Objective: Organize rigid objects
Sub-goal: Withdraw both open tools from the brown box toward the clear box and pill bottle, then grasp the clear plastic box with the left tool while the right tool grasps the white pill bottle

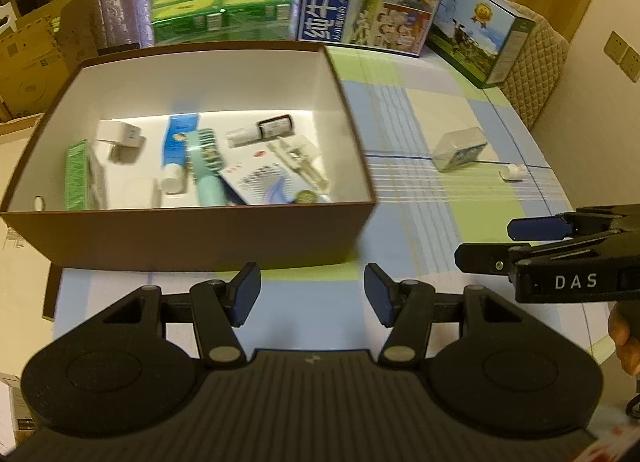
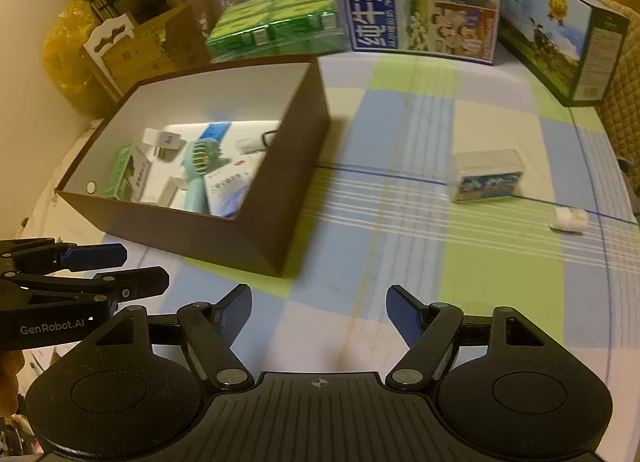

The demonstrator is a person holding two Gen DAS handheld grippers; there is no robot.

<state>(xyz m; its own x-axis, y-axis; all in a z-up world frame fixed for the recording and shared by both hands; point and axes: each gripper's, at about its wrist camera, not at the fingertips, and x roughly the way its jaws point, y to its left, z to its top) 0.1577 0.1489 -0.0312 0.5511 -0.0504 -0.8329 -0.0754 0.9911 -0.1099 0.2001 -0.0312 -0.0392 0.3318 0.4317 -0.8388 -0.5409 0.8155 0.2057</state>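
Note:
A brown box with a white inside stands on the checked tablecloth. It holds several small items, among them a teal brush, a blue tube and a green carton. A clear plastic case and a small white bottle lie on the cloth to the right of the box. My left gripper hangs open and empty before the box's near wall. My right gripper is open and empty over bare cloth, beside the left one.
Green packs, a blue milk carton and a second printed carton line the table's far edge. Cardboard boxes stand left of the table. A quilted chair back stands at the right.

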